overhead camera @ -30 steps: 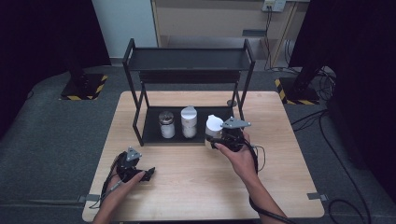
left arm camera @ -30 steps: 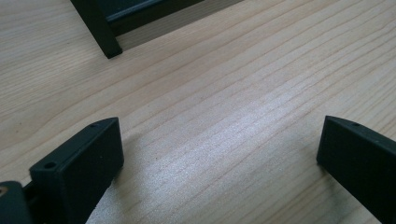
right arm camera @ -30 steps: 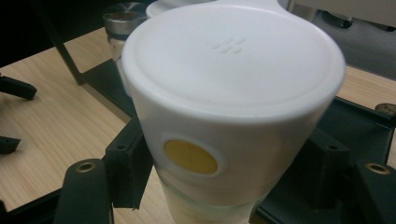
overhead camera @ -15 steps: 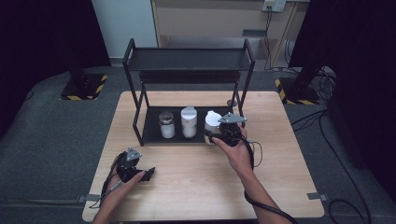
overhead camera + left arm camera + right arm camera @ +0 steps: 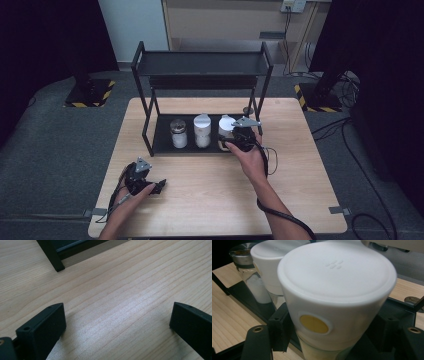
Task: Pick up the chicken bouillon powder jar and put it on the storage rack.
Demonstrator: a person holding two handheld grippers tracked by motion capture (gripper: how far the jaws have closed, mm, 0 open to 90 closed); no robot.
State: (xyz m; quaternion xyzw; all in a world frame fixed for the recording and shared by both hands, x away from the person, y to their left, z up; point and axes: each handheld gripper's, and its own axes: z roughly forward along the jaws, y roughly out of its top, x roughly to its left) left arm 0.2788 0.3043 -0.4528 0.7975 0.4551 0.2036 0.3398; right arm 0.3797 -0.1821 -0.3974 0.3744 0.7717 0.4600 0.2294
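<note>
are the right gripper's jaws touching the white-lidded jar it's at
Touching. In the right gripper view, the right gripper has both black jaws pressed against the sides of the white-lidded jar, no gap on either side.

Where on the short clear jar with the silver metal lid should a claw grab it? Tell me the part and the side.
Grip the clear glass body of the short jar with the silver metal lid below the lid, coming from the black rack's open front edge. It stands upright at the row's left end, the tall white-capped jar close on its right, so close front to back.
</note>
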